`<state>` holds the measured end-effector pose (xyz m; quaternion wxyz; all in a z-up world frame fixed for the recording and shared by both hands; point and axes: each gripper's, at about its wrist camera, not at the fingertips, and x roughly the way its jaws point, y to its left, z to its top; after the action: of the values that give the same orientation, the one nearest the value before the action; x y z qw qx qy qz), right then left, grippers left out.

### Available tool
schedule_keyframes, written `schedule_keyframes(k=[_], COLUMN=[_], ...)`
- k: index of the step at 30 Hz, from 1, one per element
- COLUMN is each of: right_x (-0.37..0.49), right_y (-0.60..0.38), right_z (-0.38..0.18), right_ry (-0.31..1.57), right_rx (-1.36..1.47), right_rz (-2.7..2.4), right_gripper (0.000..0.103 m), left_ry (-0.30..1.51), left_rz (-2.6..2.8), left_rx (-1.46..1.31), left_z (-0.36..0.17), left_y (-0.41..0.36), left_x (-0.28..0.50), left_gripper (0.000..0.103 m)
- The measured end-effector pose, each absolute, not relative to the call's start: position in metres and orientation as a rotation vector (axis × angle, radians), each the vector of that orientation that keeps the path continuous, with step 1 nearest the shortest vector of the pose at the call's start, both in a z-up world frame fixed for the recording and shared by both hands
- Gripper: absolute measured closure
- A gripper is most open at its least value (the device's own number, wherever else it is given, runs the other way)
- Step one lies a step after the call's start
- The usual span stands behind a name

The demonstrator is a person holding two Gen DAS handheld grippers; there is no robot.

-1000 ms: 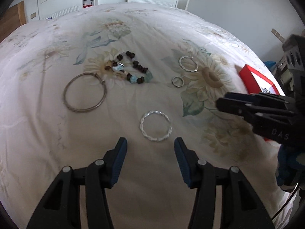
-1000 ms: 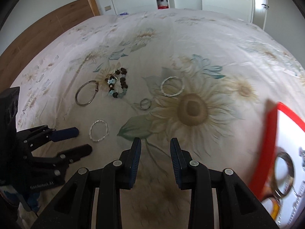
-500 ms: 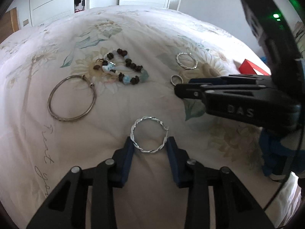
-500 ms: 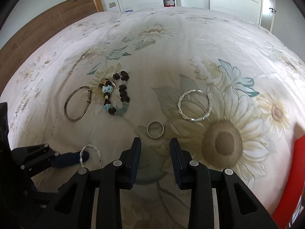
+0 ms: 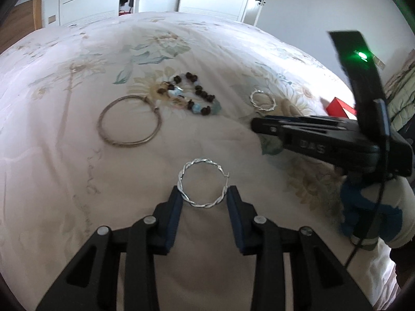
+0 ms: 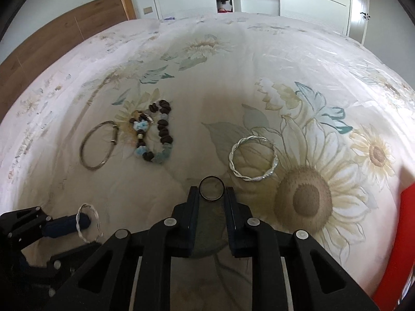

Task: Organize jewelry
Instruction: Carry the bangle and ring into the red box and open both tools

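Note:
My left gripper (image 5: 205, 197) is shut on a twisted silver hoop (image 5: 202, 182), which stands up between the blue pads; it also shows in the right wrist view (image 6: 88, 223). My right gripper (image 6: 212, 193) has its jaws on either side of a small dark ring (image 6: 212, 188) on the bedspread; whether the pads touch it I cannot tell. A large thin bangle (image 5: 129, 121), a bead bracelet (image 5: 193, 97) and a second twisted silver bangle (image 6: 253, 157) lie on the bed.
The floral bedspread (image 6: 259, 64) covers the whole work area. A red box (image 6: 404, 233) stands at the right edge, also in the left wrist view (image 5: 339, 106). A wooden headboard (image 6: 64, 41) is at the far left, wardrobes behind.
My left gripper moved forward and closed on the twisted hoop, lifting it on edge. My right gripper moved forward and left until the small ring sat between its jaws.

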<state>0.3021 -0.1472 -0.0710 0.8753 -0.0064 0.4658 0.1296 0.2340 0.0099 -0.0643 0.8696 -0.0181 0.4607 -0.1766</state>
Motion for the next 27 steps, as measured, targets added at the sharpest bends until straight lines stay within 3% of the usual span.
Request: schedule_keyframes(k=[14, 19, 27], right_x=[0.201, 0.154, 0.113], right_y=[-0.214, -0.275, -0.378], right_z=[0.005, 0.02, -0.001], right_ry=[0.871, 0.861, 0.936], right_rx=[0.062, 0.076, 0.118], right_rz=[0.261, 0.176, -0.001], right_gripper=[0.084, 0.084, 0.084], left_ry=[0.938, 0.919, 0.926], left_rz=[-0.4, -0.501, -0.663], left_rx=[-0.038, -0.012, 0.066], left_z=[-0.016, 0.002, 0.01], left_y=[-0.015, -0.065, -0.171], left_x=[0.19, 0.174, 0.158], left_gripper=[0.07, 0.07, 0.07])
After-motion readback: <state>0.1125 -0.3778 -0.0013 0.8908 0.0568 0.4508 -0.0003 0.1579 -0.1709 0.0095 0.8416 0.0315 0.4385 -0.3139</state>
